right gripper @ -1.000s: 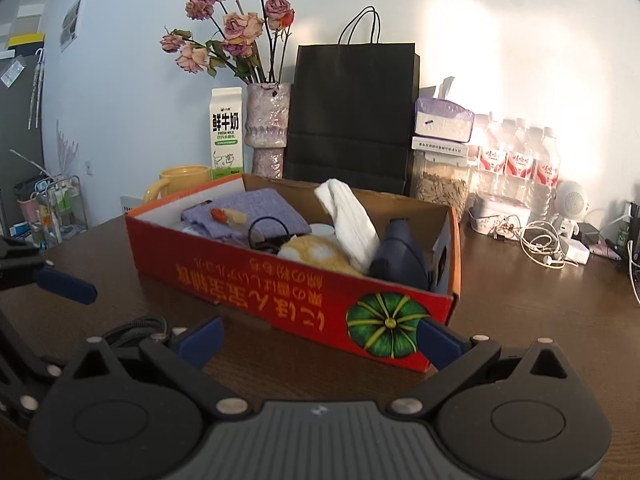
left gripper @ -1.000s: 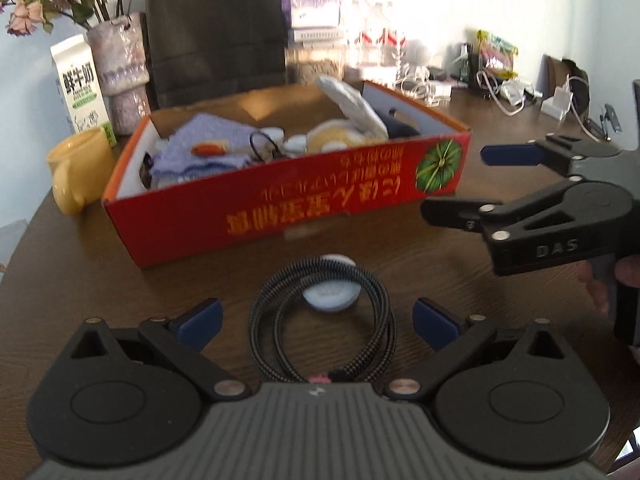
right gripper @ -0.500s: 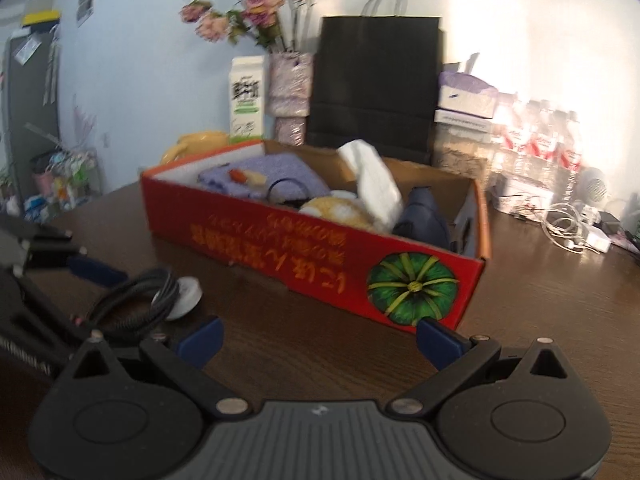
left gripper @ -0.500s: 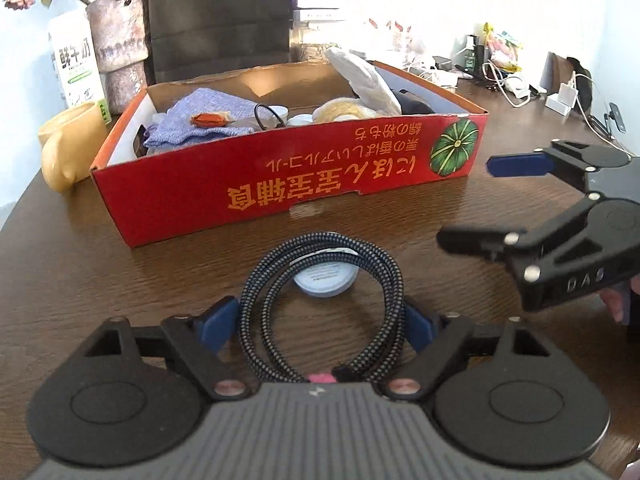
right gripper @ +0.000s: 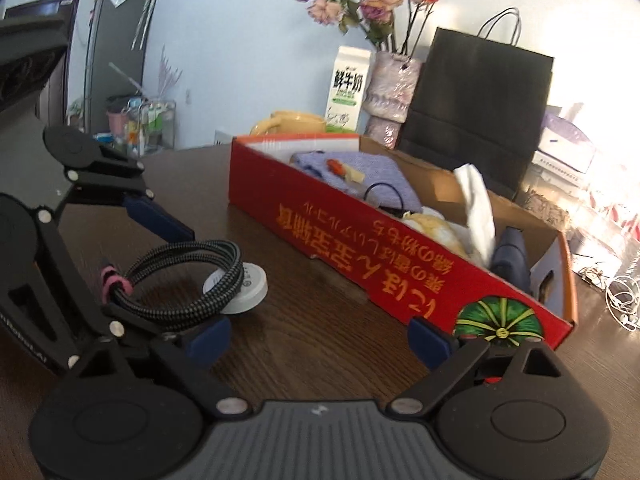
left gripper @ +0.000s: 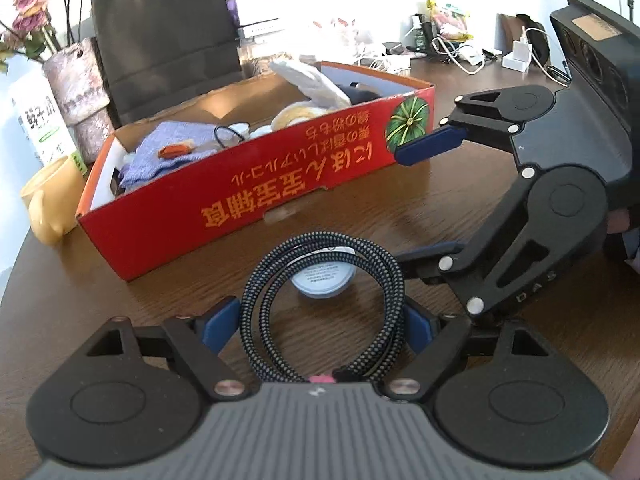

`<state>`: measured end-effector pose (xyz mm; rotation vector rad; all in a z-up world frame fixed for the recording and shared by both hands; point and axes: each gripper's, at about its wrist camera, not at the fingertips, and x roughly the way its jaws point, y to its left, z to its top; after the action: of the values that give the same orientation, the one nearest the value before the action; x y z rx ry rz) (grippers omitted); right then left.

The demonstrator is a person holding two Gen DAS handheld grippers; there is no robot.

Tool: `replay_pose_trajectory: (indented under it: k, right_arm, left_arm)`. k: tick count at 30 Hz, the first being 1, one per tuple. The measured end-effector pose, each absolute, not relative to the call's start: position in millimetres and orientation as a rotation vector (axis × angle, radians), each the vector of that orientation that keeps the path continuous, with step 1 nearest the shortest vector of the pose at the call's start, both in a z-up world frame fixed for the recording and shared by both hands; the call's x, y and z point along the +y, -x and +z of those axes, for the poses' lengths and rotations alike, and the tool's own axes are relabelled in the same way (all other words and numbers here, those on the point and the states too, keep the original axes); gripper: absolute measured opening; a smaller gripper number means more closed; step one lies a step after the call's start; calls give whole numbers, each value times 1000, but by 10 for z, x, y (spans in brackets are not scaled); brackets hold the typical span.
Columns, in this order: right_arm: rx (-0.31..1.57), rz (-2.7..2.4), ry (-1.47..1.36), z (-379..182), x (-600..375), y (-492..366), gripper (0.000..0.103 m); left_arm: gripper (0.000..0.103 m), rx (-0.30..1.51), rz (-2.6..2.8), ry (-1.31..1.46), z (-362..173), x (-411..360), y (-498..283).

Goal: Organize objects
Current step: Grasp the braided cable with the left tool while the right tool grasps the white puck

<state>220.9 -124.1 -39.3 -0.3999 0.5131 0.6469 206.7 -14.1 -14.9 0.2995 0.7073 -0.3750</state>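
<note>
A coiled black-and-white braided cable [left gripper: 256, 300] with a pink tie lies on the dark wooden table in front of the red cardboard box [left gripper: 280, 196]. My left gripper [left gripper: 320, 320] is shut on the coil, one blue pad against each side. In the right wrist view the cable [right gripper: 188, 252] tilts up off the table and leans on a small white round tin [right gripper: 248, 288]. My right gripper [left gripper: 430, 198] hovers right of the coil, jaws closing with nothing between them. Its lower finger sits close beside the coil. The box [right gripper: 360, 248] holds a purple cloth, a white cloth and small items.
A yellow mug [left gripper: 44, 196], a milk carton [left gripper: 38, 128] and a flower vase [left gripper: 80, 88] stand left of the box. A black paper bag [left gripper: 168, 32] stands behind it. Chargers and white cords [left gripper: 516, 56] clutter the back right.
My left gripper went from wide open around the coil to pads against it. The right gripper rolled and came in closer, its lower finger now beside the coil.
</note>
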Motion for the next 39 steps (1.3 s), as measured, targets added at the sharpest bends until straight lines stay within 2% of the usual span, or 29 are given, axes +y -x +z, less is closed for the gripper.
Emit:
replay_pose_trajectory:
  k: [8, 11, 13, 32, 33, 36, 39]
  right_arm:
    - [535, 613, 205, -298, -1333, -2444, 86]
    - [587, 685, 177, -340, -1280, -2542, 75]
    - [621, 720, 166, -379, -1270, -2584, 60]
    - [572, 725, 204, -381, -1201, -2415, 60]
    - [562, 723, 199, -369, -1194, -2371, 62]
    - [524, 714, 202, -321, -1137, -2200, 78]
    - [529, 710, 213, -324, -1048, -2106, 79]
  left_arm:
    - [84, 709, -401, -305, -156, -150, -2064]
    - [84, 710, -415, -304, -162, -155, -2079]
    - [85, 716, -419, -300, -164, -141, -2100]
    - [84, 665, -274, -228, -4, 249, -1848]
    - [84, 666, -259, -216, 1, 290, -1841]
    - [84, 671, -211, -196, 0, 374, -1825]
    - [83, 680, -187, -180, -16, 426, -1841]
